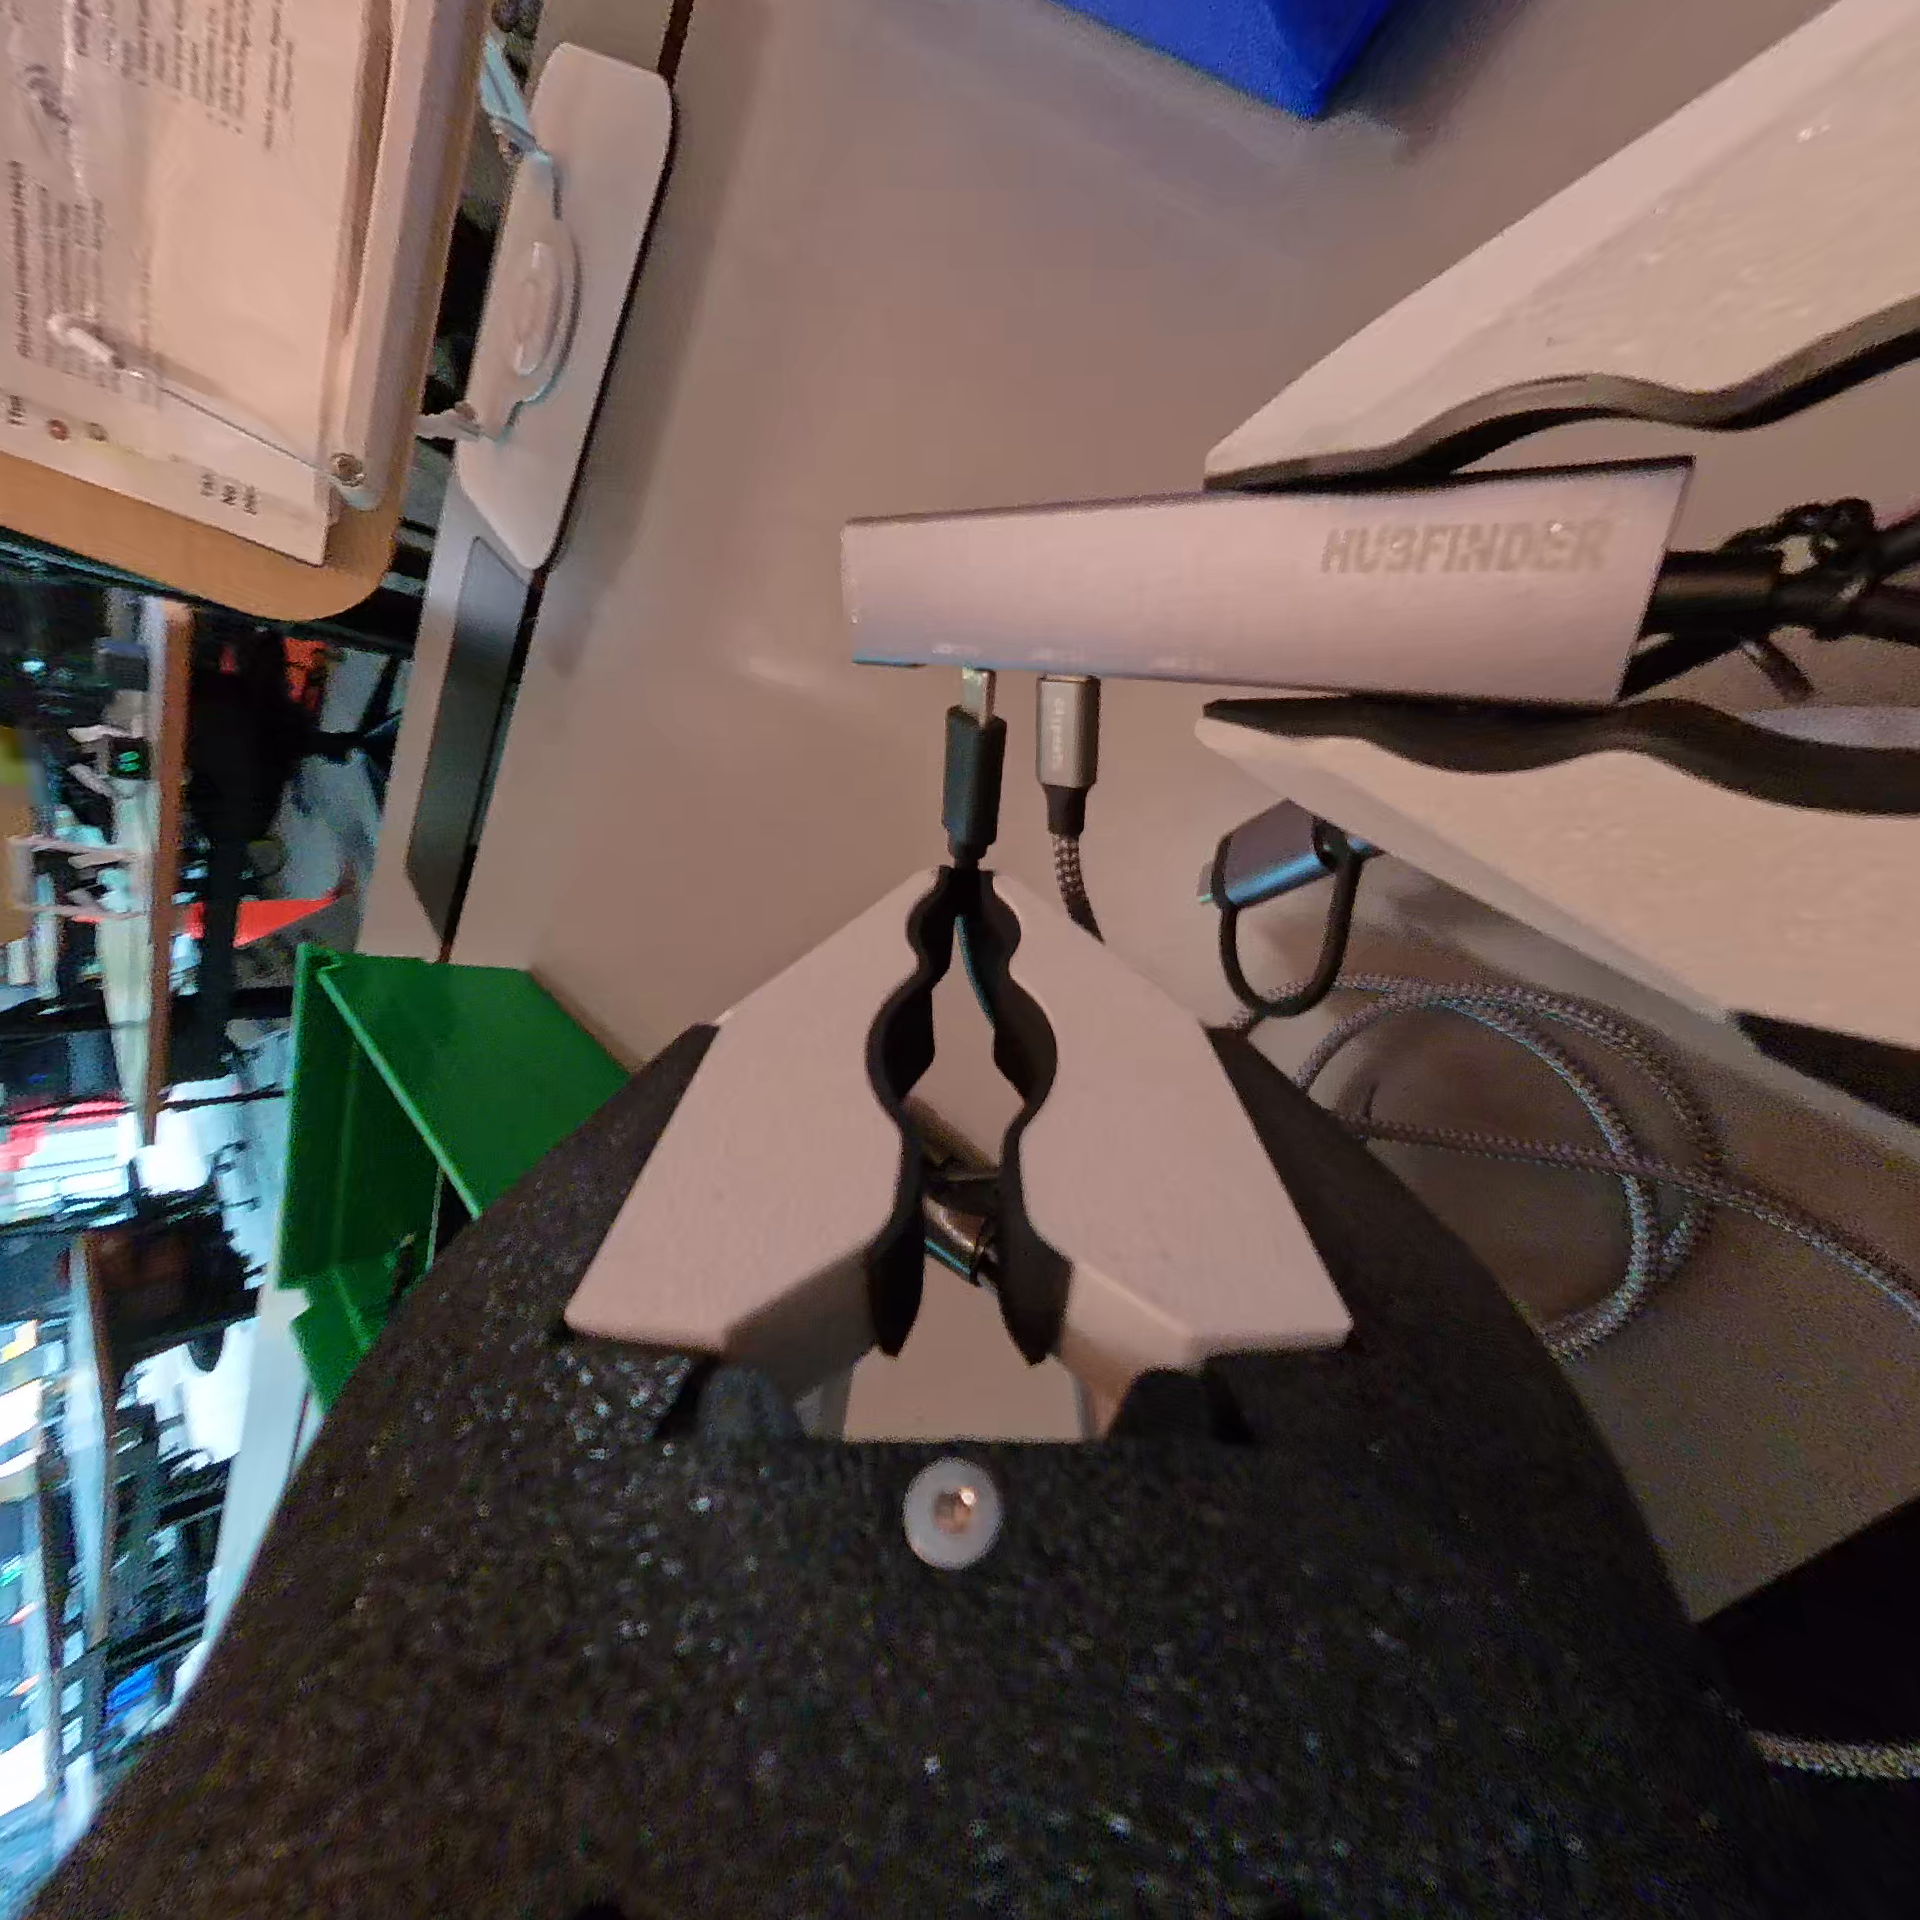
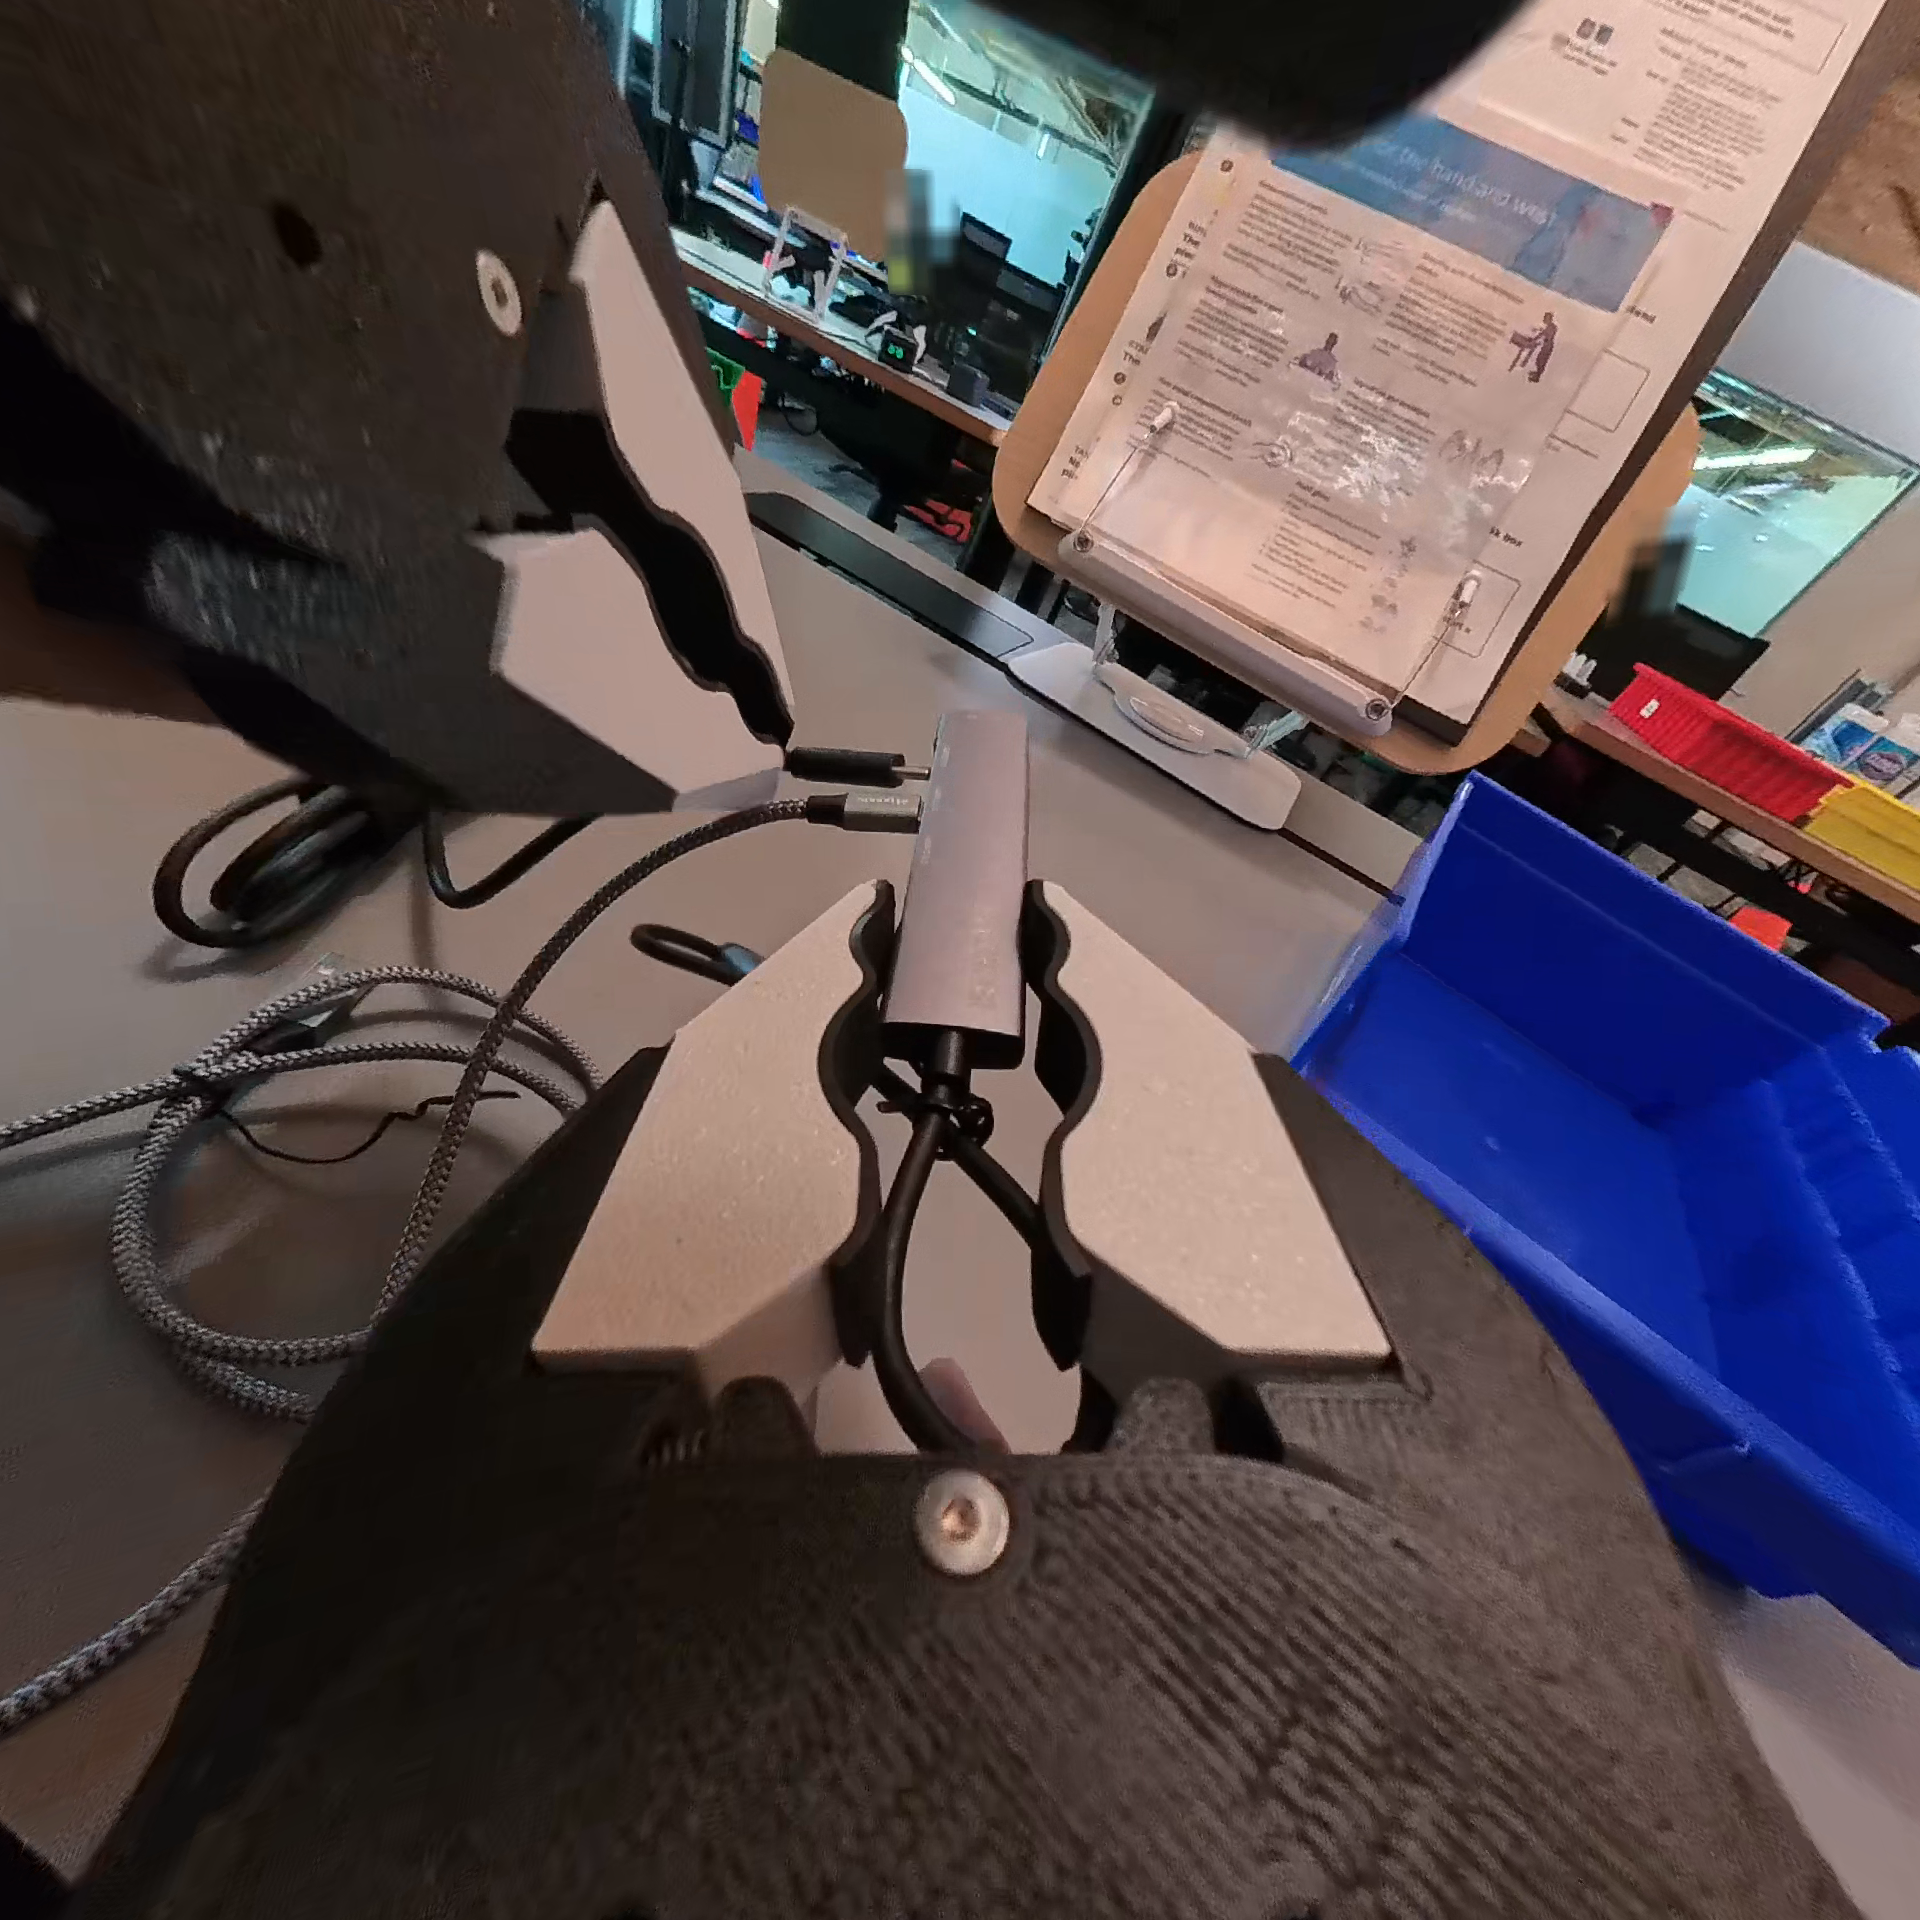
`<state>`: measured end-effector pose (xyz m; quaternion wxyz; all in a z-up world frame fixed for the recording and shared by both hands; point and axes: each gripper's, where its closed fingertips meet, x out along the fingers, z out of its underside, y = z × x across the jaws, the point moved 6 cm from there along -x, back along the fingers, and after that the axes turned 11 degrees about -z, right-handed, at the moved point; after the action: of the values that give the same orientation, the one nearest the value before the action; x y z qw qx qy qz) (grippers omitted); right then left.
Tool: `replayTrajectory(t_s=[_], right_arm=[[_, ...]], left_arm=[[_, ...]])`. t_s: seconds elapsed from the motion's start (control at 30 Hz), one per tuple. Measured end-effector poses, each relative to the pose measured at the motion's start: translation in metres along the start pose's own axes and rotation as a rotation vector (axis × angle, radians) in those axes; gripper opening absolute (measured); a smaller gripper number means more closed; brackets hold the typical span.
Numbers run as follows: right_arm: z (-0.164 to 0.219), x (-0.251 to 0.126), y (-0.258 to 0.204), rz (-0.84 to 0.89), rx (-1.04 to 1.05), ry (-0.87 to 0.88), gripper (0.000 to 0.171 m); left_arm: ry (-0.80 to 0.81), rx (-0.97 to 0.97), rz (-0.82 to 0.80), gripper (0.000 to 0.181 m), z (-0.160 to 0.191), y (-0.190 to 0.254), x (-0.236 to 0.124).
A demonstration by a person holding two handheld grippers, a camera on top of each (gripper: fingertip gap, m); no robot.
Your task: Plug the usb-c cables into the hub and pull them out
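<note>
Above the grey tabletop (image 2: 1143, 831), well in from its far edge, the right gripper (image 2: 961, 914) is clenched on the near end of the grey hub (image 2: 971, 831), holding it in the air with its short black lead (image 2: 914, 1195) looping back between the fingers. The left gripper (image 1: 966, 883) is clamped on the black usb-c cable (image 1: 974, 769) just behind the plug; the bare metal tip stands at a port on the hub's side, not pushed fully home. Just beside it, the braided grey usb-c cable (image 1: 1065, 748) sits plugged into the neighbouring port, its length trailing down to loose coils (image 2: 260, 1195) on the tabletop. A blue bin (image 2: 1610, 1143) stands at the table's right edge, and a document stand (image 2: 1299, 416) near the far edge.
</note>
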<state>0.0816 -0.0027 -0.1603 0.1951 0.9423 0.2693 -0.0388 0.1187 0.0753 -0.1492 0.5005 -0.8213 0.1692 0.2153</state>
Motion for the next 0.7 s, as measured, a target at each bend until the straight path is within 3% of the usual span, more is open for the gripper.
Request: replayTrajectory(t_s=[0.33,0.7], right_arm=[[0.002,-0.001,0.006,-0.015,0.104,0.050,0.024],[0.002,0.000,0.003,-0.079,0.214,0.106,0.024]], left_arm=[[0.036,0.142,-0.294,0.001,-0.008,0.003,-0.006],[-0.009,0.164,-0.346,0.001,-0.004,0.003,-0.010]])
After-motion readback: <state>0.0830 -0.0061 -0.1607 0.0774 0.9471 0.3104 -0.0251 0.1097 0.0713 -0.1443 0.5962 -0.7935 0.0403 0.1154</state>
